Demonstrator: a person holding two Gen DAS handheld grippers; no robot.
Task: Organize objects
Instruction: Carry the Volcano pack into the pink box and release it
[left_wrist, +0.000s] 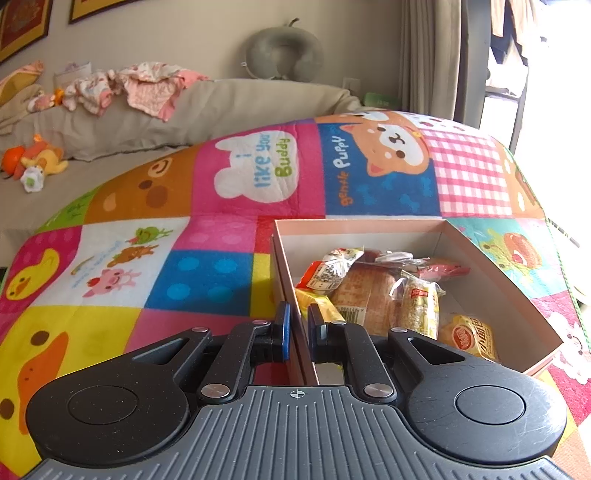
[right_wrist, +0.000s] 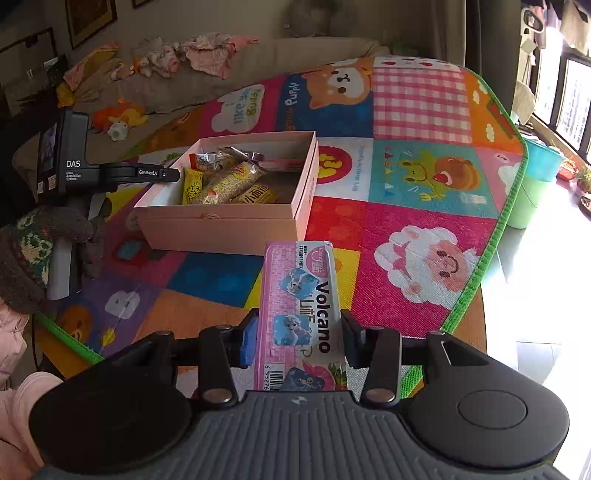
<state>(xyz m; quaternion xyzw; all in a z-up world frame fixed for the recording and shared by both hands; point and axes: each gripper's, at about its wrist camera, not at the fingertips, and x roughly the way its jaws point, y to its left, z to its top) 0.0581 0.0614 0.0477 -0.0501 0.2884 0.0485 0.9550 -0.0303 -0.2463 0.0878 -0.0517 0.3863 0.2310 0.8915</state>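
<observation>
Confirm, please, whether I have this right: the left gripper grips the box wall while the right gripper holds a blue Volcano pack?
Almost: the Volcano pack is pink, not blue, as the right wrist view shows. The rest stands: the left gripper grips the box wall, and the right gripper holds the pack.

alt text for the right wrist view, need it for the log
The right gripper holds a pink Volcano box above a colourful cartoon play mat. Ahead sits an open pink box of wrapped snacks, with the left gripper at its left wall.
</observation>
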